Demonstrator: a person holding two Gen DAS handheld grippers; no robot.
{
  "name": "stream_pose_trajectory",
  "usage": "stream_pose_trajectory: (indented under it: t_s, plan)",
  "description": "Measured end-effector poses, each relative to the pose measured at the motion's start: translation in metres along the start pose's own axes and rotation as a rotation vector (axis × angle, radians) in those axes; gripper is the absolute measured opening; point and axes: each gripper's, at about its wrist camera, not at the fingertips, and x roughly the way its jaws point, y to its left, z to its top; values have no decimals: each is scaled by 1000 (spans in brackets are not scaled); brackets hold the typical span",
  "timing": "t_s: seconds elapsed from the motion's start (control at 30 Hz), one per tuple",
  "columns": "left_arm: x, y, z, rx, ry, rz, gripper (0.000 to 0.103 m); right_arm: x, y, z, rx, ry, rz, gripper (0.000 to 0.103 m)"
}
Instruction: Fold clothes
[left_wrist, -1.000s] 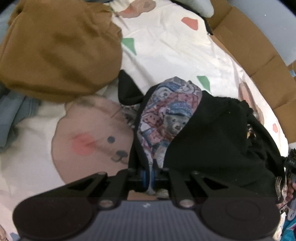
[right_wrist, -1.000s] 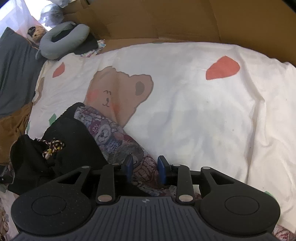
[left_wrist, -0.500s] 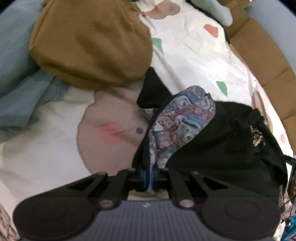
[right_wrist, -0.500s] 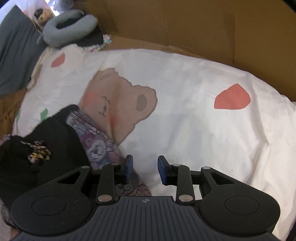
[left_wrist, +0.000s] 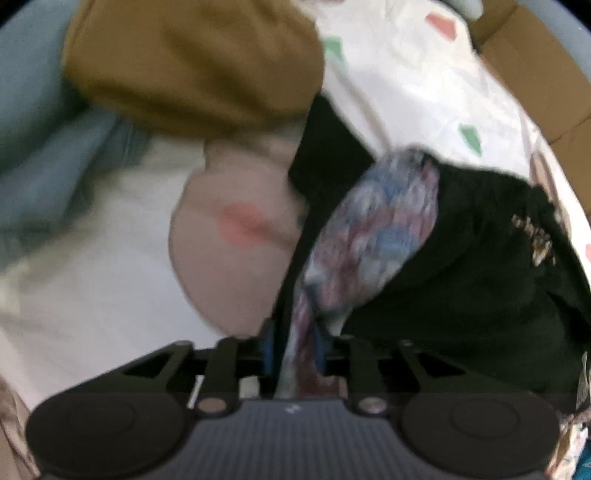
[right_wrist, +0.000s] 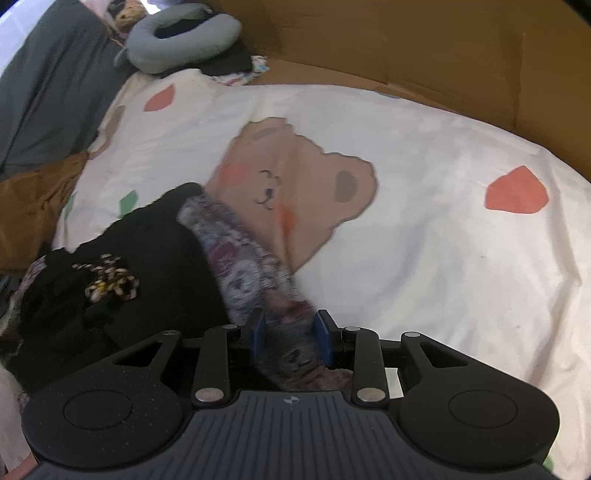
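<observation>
A black garment (left_wrist: 472, 266) with a bear-patterned lining (left_wrist: 380, 236) lies bunched on the white bear-print sheet (left_wrist: 406, 74). My left gripper (left_wrist: 293, 349) has its jaws parted, and the patterned edge still runs between the blue pads. The view is blurred. In the right wrist view the same black garment (right_wrist: 147, 266) lies at the left with its patterned band (right_wrist: 240, 258) running down between the pads of my right gripper (right_wrist: 290, 336), which is open around it. A beaded ornament (right_wrist: 109, 282) sits on the black cloth.
A brown garment (left_wrist: 192, 62) and blue cloth (left_wrist: 48, 162) lie at the left in the left wrist view. Cardboard walls (right_wrist: 406, 44) border the sheet at the back. A grey neck pillow (right_wrist: 181, 37) and dark grey bedding (right_wrist: 48, 85) lie at the far left.
My left gripper's pads have parted from their tight pinch on the garment's edge while the view swung right. The patterned band now lies between my right gripper's open pads again.
</observation>
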Motion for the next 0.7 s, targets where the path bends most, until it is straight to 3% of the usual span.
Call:
stream_pose_trajectory:
  t_s: [0.07,0.37,0.7]
  plan:
    - [-9,-5,8,7,-56,-16,44,-1,3,-2,-16,-3,3,33]
    - [-17,-41,42,83,-192,-49,44,-7,0,9,-27,-49,-4,33]
    - [9,-52,63,91,-226,-41,44,17,-9,19,-87,-15,-91,33]
